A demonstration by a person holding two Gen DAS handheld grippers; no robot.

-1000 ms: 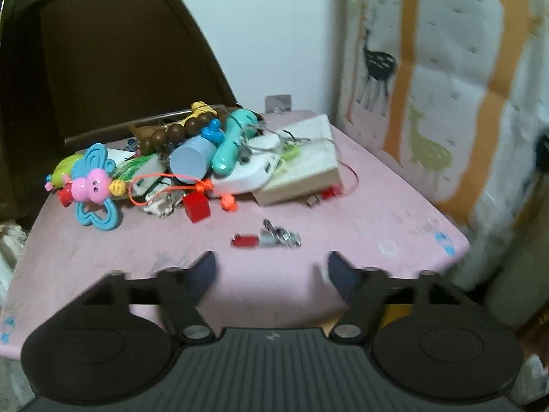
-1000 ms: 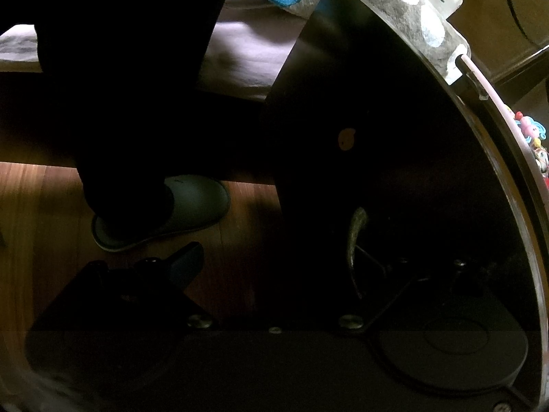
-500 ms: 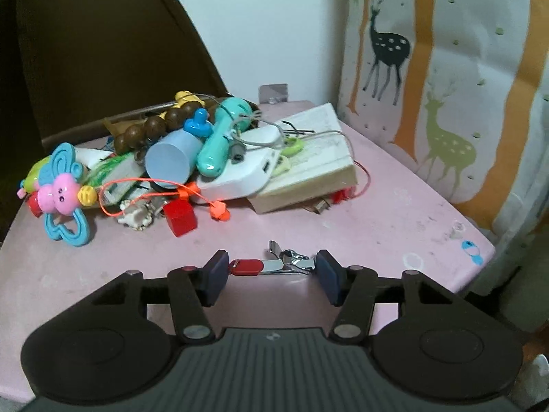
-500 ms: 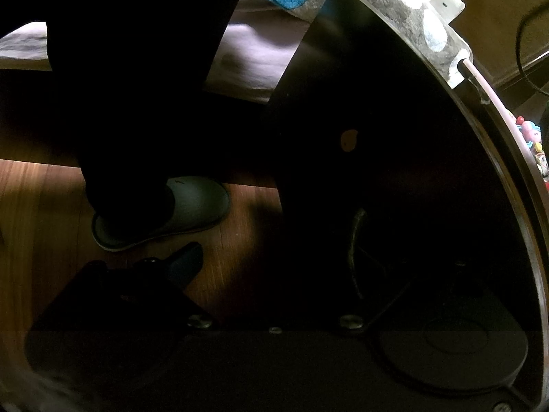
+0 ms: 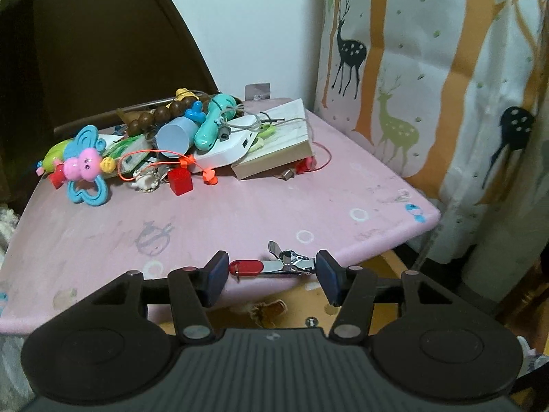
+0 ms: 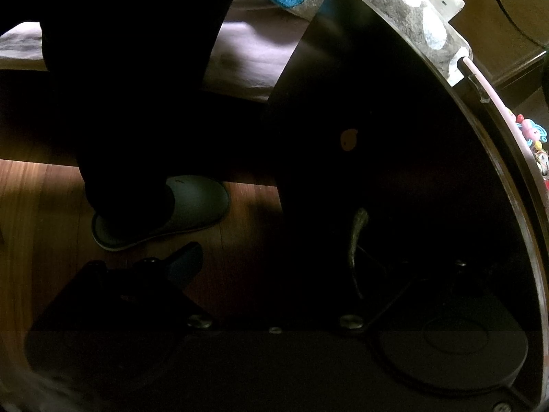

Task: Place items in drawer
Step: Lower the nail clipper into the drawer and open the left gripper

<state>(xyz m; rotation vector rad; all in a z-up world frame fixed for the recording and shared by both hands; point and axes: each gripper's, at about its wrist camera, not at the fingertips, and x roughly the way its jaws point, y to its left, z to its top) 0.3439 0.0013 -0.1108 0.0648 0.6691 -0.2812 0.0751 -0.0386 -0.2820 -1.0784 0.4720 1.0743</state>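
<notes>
In the left wrist view my left gripper point(image 5: 272, 269) is shut on a small red-handled metal tool with a clip point(image 5: 271, 266), held lengthwise between the blue pads over the near edge of the pink table point(image 5: 223, 213). A pile of toys and small items point(image 5: 178, 140) lies at the table's far side. In the right wrist view my right gripper point(image 6: 271, 261) hangs low beside a dark cabinet panel point(image 6: 360, 137). Its left finger point(image 6: 183, 262) shows; the right one is lost in shadow near a metal handle point(image 6: 357, 237).
A white power bank point(image 5: 223, 149) and a flat box point(image 5: 278, 144) lie in the pile. A deer-print curtain point(image 5: 429, 68) hangs at the right, a dark chair back point(image 5: 103, 51) behind. A person's leg and grey slipper point(image 6: 161, 213) stand on the wooden floor.
My left gripper closed around the red-handled tool and has drawn back with it from the table's middle to its near edge. The right gripper has barely moved.
</notes>
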